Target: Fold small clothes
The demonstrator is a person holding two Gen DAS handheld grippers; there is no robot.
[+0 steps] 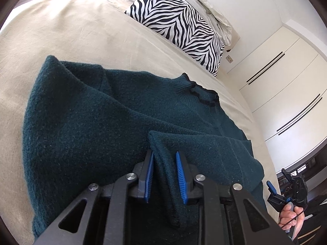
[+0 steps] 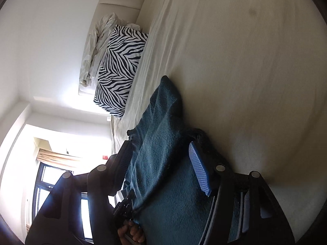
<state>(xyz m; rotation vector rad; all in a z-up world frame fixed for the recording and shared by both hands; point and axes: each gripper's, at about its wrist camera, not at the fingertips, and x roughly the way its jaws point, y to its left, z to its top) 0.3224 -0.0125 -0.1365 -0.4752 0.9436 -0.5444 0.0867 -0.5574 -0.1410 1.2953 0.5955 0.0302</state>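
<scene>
We are pinching a fold of the teal sweater (image 1: 85, 122) in our left gripper (image 1: 164, 175), below the zebra pillow (image 1: 175, 28), anchoring it; our right gripper (image 2: 163, 169) is standing half-open around the cloth.

Cream bedsheet (image 1: 85, 32) spread over bed, faintly creased. Zebra-print pillow (image 1: 179, 24) at head edge of bed, against headboard. Crumpled white bedding (image 1: 208, 4) bunched just behind pillow, touching it. White wardrobe doors (image 1: 286, 77) with dark bar handles beside bed. Window (image 2: 47, 185) with beige blind beyond bed's far corner, brightly lit.
</scene>
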